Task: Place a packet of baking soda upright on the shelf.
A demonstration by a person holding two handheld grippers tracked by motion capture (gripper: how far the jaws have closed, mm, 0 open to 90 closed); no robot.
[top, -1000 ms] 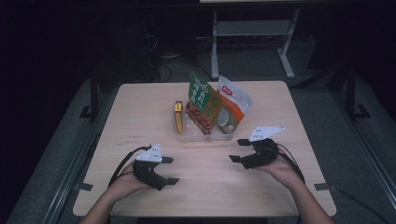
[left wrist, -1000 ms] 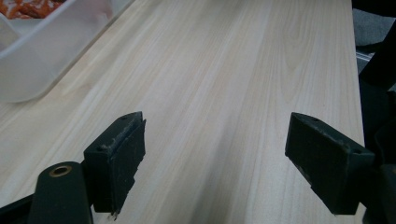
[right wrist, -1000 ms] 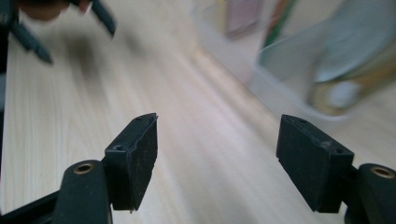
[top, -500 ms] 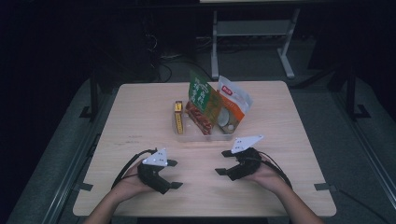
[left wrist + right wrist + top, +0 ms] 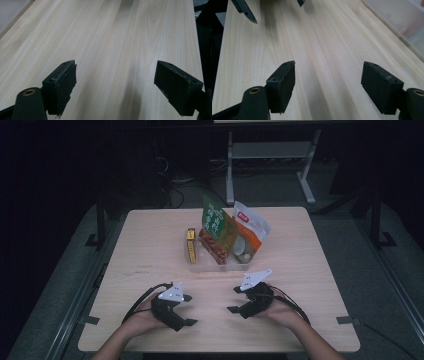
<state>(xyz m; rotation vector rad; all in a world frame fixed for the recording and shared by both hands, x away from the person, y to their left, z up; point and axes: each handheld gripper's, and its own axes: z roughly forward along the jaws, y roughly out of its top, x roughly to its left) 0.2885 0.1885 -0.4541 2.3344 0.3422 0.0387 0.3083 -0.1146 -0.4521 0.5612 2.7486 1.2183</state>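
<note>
My left gripper (image 5: 189,310) rests low on the wooden table (image 5: 150,245) near its front edge, held in a hand, jaws wide apart with nothing between them. Its own view has the left gripper (image 5: 122,87) open over bare wood. Facing it from the right is my right gripper (image 5: 233,300), open as well. In the right gripper view the right gripper (image 5: 334,87) stands over bare table, and the other gripper's jaw tips (image 5: 244,10) show at the top left.
A clear plastic bin (image 5: 220,266) sits mid-table beyond the grippers. It holds a green packet (image 5: 212,217), a white and orange packet (image 5: 252,227), a red-brown packet (image 5: 212,247) and a yellow box (image 5: 191,245). The bin's wall (image 5: 399,22) lies right of my right gripper.
The right gripper has come left and nearer the table's front edge, closer to the left gripper. The left gripper has barely shifted.
</note>
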